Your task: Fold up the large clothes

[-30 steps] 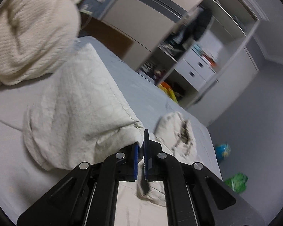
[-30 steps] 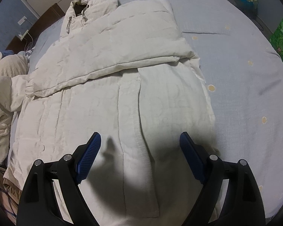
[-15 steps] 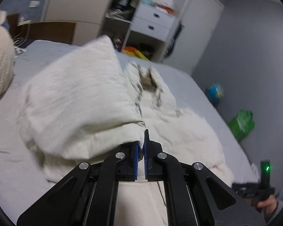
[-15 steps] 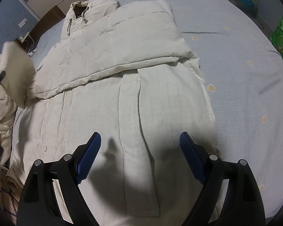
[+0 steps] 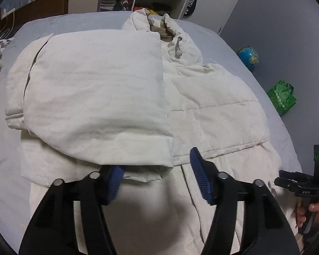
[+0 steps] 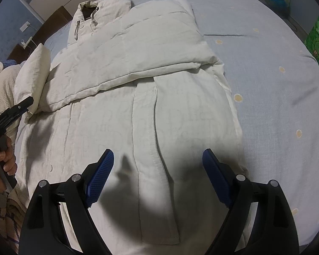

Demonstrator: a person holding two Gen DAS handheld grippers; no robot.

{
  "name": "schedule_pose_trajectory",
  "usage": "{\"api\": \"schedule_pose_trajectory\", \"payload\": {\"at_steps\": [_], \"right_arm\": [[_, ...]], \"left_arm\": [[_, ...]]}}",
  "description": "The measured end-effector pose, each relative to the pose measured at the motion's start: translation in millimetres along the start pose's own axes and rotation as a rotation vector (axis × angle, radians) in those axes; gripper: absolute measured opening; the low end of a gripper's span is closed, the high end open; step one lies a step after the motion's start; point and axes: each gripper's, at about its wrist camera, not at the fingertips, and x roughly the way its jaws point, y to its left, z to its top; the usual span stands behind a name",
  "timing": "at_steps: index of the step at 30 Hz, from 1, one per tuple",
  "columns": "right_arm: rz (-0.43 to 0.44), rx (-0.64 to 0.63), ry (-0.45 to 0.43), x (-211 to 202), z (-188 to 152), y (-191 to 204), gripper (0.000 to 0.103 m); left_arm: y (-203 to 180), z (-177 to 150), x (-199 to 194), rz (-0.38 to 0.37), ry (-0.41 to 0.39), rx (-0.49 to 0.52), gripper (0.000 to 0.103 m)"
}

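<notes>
Although both sleeves lie folded across its chest, the cream padded jacket [image 5: 202,106] rests flat on the blue-sheeted bed [image 6: 265,74], hood [image 5: 157,24] at the far end. The left gripper [image 5: 157,170] is spread wide, holding nothing, just at the left sleeve's [image 5: 100,97] near cuff. The right gripper [image 6: 159,170] hangs likewise spread over the placket. Judged soft, bulky, light and springy; best gripped at the stitched near hem corners.
</notes>
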Motion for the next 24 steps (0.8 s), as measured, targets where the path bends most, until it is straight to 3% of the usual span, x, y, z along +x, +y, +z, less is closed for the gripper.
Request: {"api": "schedule_pose_trajectory", "payload": {"at_steps": [4,8,12,17,24], "right_arm": [[0.001,0.001,0.000,0,0,0,0.081],[0.001,-0.001,-0.001,0,0,-1,0.081],[-0.002,-0.004,-0.007,-1,0,0,0.081],[-0.016,-0.014,-0.012,-2,-1,4,0.081],[0.005,-0.071,-0.018,-8,-4,23,0.081]], "left_arm": [[-4,-8,-15,-0.007,0.008,0.009,0.081],[-3,-13,-30,0.004,0.040,0.006,0.087],[14,-20,-51,-0.021,0.057,-0.094,0.087],[56,-24,-99,-0.036,-0.057,-0.273,0.093],[120,-32,-133,0.021,-0.167,-0.489,0.093]]}}
